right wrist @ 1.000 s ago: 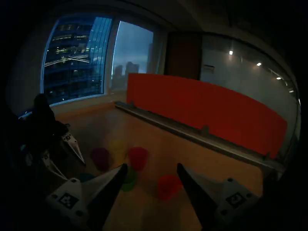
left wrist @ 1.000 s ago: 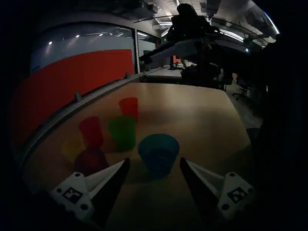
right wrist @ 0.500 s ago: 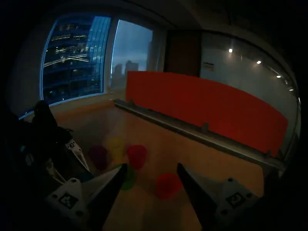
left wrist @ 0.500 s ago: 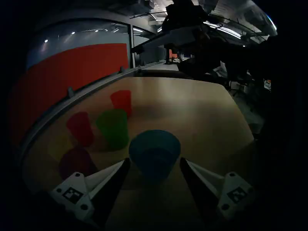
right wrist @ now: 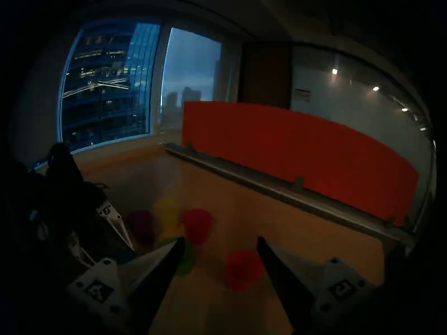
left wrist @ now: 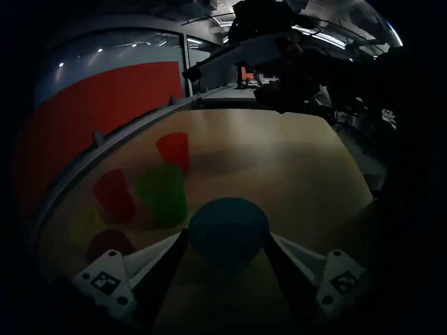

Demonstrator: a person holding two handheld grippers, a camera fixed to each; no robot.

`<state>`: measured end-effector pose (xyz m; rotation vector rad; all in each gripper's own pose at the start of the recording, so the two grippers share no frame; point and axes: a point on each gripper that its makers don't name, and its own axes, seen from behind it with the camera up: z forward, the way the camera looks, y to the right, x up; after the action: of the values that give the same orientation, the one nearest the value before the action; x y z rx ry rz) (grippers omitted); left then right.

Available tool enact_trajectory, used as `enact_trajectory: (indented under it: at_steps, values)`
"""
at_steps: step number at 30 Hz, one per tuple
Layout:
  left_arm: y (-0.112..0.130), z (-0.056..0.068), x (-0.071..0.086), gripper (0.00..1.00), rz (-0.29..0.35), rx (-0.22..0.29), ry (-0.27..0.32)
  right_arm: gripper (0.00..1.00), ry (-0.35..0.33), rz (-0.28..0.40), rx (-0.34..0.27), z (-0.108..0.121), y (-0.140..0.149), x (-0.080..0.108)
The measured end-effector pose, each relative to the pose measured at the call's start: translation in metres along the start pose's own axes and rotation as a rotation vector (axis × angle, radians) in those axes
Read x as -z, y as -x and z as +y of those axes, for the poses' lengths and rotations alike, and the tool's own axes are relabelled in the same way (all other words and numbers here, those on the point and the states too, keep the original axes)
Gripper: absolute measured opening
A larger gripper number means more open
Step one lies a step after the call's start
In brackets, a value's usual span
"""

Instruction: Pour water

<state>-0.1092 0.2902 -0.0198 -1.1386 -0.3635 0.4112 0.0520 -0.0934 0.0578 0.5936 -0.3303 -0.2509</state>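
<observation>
Left gripper (left wrist: 223,235): jaws spread, blue cup (left wrist: 228,226) upright on the desk (left wrist: 290,167) between them, filling the gap. Cannot tell whether the fingers touch it. Green cup (left wrist: 162,192) stands just beyond, toward the desk's railed edge. Right gripper (right wrist: 219,241): jaws spread, nothing between them, above the desk. A red cup (right wrist: 241,269) stands ahead of the gap.

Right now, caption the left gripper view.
Left gripper, open, brackets a blue cup on a wooden table.
</observation>
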Motion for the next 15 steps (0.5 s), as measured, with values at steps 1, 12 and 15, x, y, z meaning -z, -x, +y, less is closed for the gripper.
enact_trajectory:
  at_steps: [1,12,15]
  values:
    - [-0.0006,0.0002,-0.0006,0.93,-0.001,-0.001,0.002,0.99,0.000,0.000,0.000,0.0002,0.0004,-0.0002]
    - [-0.0058,0.0027,-0.0084,0.92,-0.019,-0.023,0.020,0.99,-0.004,0.000,-0.002,0.0008,0.0036,-0.0021]
    - [-0.0070,0.0023,-0.0103,0.92,-0.020,-0.026,0.019,0.99,-0.006,0.000,0.001,0.0006,0.0041,-0.0024]
